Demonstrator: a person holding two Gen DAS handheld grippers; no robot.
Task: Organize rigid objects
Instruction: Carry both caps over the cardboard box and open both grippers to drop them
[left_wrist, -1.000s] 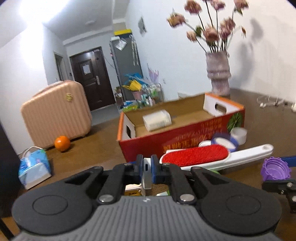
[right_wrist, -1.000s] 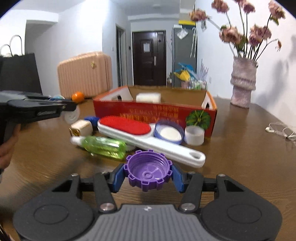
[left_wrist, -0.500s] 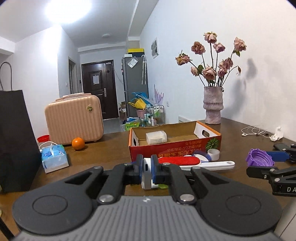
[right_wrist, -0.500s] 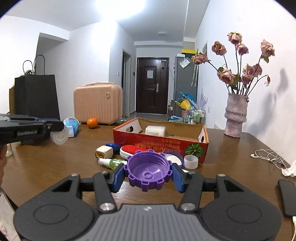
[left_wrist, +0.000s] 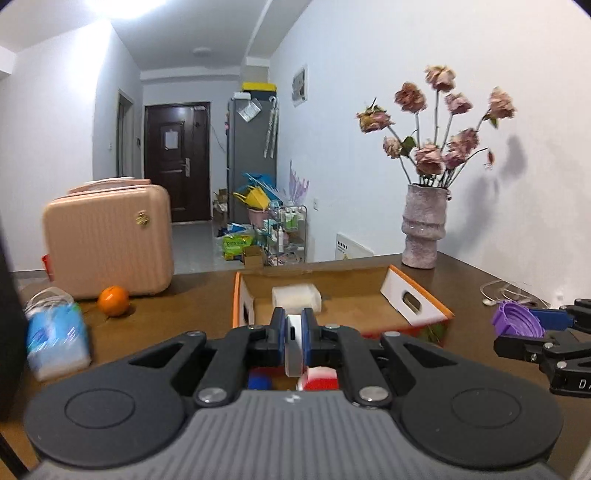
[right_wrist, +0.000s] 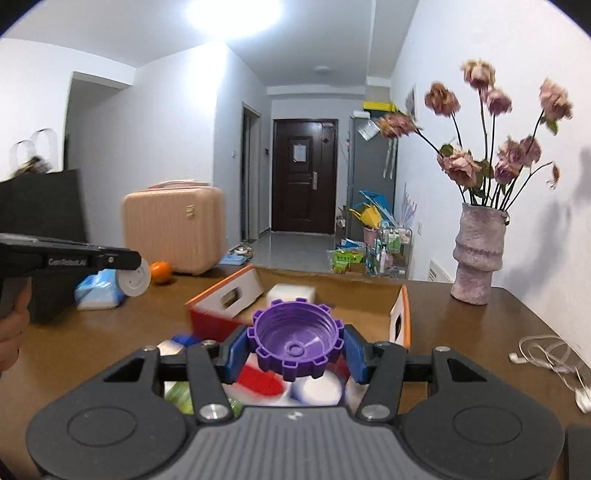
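Note:
My left gripper (left_wrist: 294, 328) is shut on a thin white round lid (left_wrist: 294, 345), seen edge-on here and as a flat disc (right_wrist: 135, 280) in the right wrist view. My right gripper (right_wrist: 295, 345) is shut on a purple toothed cap (right_wrist: 295, 338), hollow side up; the cap (left_wrist: 515, 319) also shows at the right of the left wrist view. Both hover in front of an open red and orange cardboard box (left_wrist: 417, 306) that holds a white block (left_wrist: 295, 295). Beneath the grippers lie a blurred red brush (right_wrist: 262, 382), a green bottle (right_wrist: 181, 395) and a blue cap (left_wrist: 258, 382).
A pink vase (right_wrist: 476, 254) of dried flowers stands at the back right of the brown table. White earphone cable (right_wrist: 546, 354) lies at the right. A tissue pack (left_wrist: 57, 332), an orange (left_wrist: 112, 301), a pink suitcase (left_wrist: 107, 240) and a black bag (right_wrist: 40, 206) are at the left.
Both grippers have risen and come closer to the box, so its inside now shows and the loose items sit low behind the fingers. Both grips are unchanged.

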